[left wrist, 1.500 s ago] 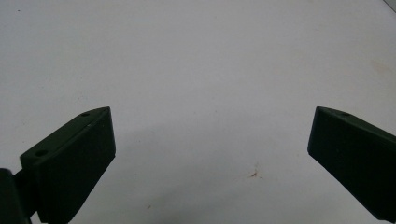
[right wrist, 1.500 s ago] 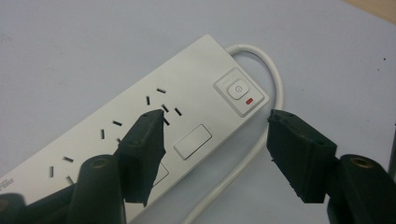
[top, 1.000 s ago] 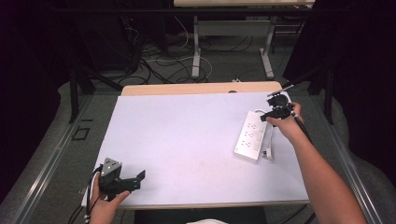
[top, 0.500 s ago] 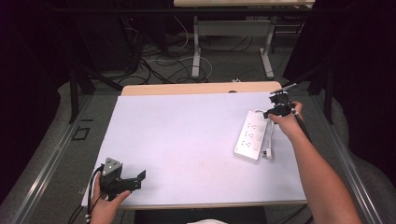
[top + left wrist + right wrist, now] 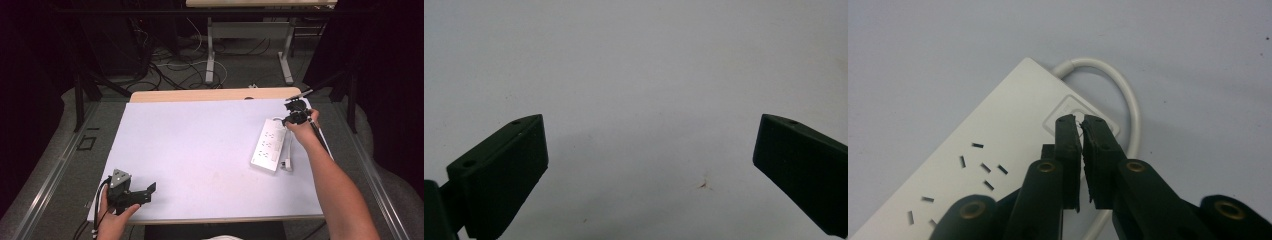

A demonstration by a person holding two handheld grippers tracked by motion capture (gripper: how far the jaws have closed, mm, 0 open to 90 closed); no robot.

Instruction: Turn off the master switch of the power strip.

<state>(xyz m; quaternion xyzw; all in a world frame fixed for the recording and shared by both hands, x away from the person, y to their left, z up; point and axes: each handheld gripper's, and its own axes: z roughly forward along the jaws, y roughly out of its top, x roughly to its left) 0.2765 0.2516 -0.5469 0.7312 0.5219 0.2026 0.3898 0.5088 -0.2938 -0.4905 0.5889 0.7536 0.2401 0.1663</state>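
My right gripper (image 5: pixel 1081 120) has its jaws pressed together, tips seemingly touching the power strip's (image 5: pixel 998 165) switch (image 5: pixel 1070 111). My left gripper (image 5: pixel 649 150) hovers spread wide above the worktop (image 5: pixel 634 60).

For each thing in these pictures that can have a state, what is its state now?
White power strip: lying flat on the table, sockets up, nothing plugged in.
White cable: looped at the strip's end.
Left gripper: jaws wide open, holding nothing, over bare table.
Right gripper: jaws closed, tips at the strip's switch.

One power strip (image 5: pixel 269 144) with one cord (image 5: pixel 288 150); two tools; one table (image 5: pixel 200 150).
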